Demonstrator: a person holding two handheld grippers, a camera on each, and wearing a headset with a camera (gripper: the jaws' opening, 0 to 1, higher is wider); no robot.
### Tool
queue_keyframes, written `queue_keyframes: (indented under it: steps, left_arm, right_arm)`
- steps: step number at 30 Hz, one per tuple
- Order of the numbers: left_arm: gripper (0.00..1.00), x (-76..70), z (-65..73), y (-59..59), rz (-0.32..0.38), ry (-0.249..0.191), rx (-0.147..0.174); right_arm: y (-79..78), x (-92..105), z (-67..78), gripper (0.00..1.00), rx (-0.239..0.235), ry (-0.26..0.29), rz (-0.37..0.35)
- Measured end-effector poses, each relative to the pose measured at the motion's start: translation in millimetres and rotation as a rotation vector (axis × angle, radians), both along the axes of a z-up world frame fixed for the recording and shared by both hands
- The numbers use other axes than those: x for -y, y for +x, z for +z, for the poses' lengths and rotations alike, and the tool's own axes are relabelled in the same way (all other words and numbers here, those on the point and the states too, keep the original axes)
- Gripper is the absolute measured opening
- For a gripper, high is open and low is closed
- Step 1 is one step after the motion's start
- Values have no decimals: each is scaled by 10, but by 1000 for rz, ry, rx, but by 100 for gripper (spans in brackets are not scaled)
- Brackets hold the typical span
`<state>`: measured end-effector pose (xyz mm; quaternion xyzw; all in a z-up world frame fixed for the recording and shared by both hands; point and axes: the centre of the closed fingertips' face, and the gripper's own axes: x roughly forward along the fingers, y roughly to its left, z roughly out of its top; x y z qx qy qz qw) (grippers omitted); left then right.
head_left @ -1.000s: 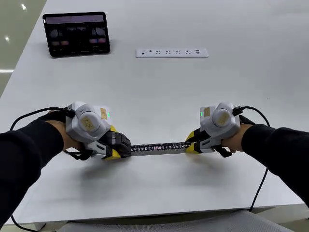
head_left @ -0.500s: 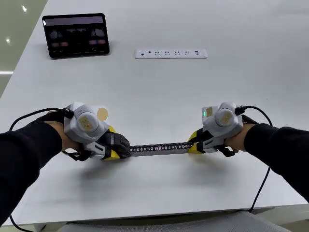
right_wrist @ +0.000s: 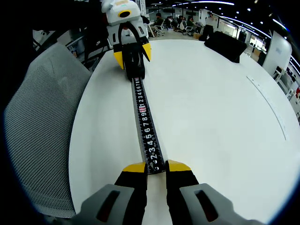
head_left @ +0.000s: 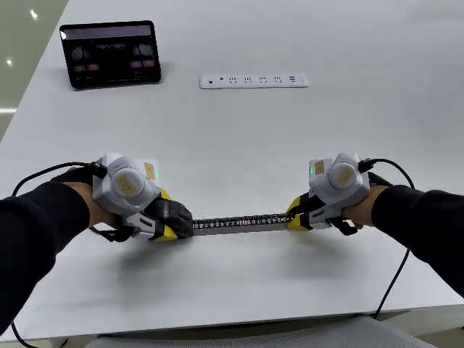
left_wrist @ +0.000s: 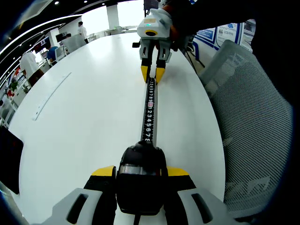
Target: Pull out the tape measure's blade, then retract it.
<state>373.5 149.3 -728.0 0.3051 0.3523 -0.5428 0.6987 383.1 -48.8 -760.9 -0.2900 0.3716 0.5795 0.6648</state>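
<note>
Now the left gripper (head_left: 168,222) squeezes the case (left_wrist: 140,174) low by the table (head_left: 239,138) and the right gripper (head_left: 296,220) pinches the blade (head_left: 239,222) by its tip, so pull straight and slow, without letting go.

A tablet (head_left: 110,52) and power strip (head_left: 254,80) lie apart on the white table (head_left: 304,138).
</note>
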Motion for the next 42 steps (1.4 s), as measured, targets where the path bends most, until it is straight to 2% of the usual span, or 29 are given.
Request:
queue_keyframes:
  steps: [20, 42]
  left_arm:
    - [35, -2, 4, 0, 3, -5, 8]
    - [35, -11, -18, 14, 0, -4, 10]
  right_arm:
    - [-41, 114, 61, 10, -5, 0, -13]
    - [-24, 299, 31, 10, -9, -21, -27]
